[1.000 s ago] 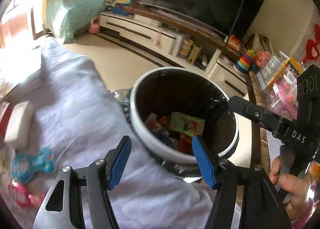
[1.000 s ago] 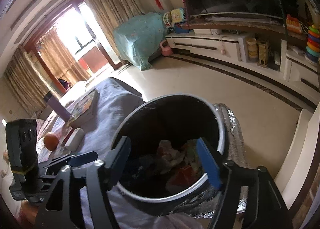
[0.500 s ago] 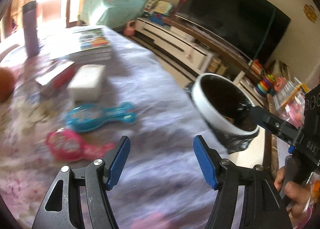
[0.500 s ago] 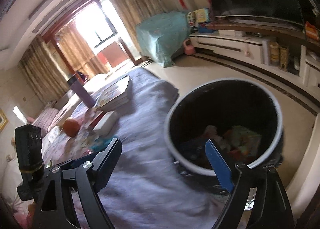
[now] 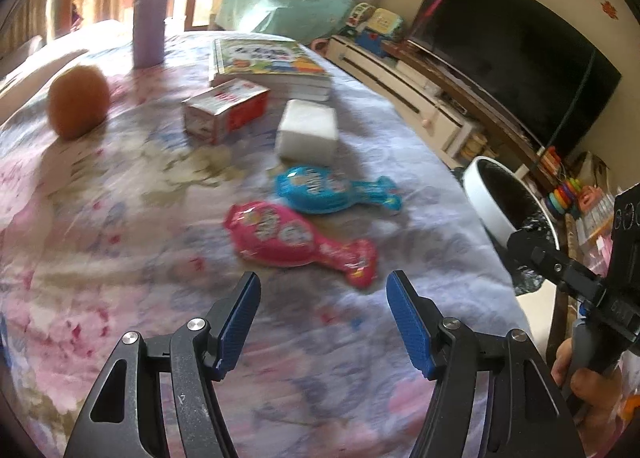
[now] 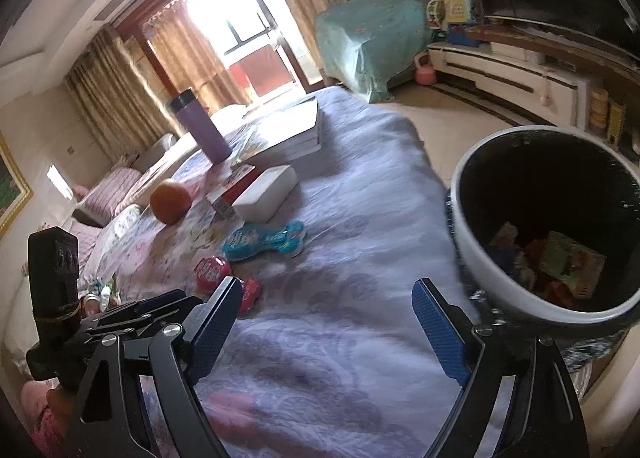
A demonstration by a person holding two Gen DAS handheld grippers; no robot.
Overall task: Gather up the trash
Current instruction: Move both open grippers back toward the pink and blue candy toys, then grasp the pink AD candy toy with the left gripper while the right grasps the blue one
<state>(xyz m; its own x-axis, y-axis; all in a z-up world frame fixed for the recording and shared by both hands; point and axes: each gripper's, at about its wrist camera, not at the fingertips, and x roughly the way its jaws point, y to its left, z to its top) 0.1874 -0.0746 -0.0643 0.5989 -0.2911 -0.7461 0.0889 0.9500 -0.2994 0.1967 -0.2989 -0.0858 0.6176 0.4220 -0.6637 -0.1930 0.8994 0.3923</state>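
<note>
A pink candy wrapper (image 5: 298, 244) and a blue one (image 5: 328, 189) lie on the floral tablecloth (image 5: 120, 218). My left gripper (image 5: 322, 322) hovers open just short of the pink wrapper, nothing between its blue pads. The white bin (image 6: 540, 226) with a black liner stands off the table's right edge and holds several scraps. My right gripper (image 6: 326, 328) is open and empty over the cloth beside the bin; the pink wrapper (image 6: 224, 278) and blue wrapper (image 6: 264, 244) lie ahead on its left.
Farther back on the table sit an orange (image 5: 78, 100), a red and white carton (image 5: 226, 108), a white tissue pack (image 5: 308, 132), a stack of books (image 5: 268, 66) and a purple bottle (image 5: 149, 14). A TV and low cabinet (image 5: 420, 86) line the right wall.
Both grippers swung left from over the bin to over the table. The bin moved to the right edge of each view. The right jaws opened wider.
</note>
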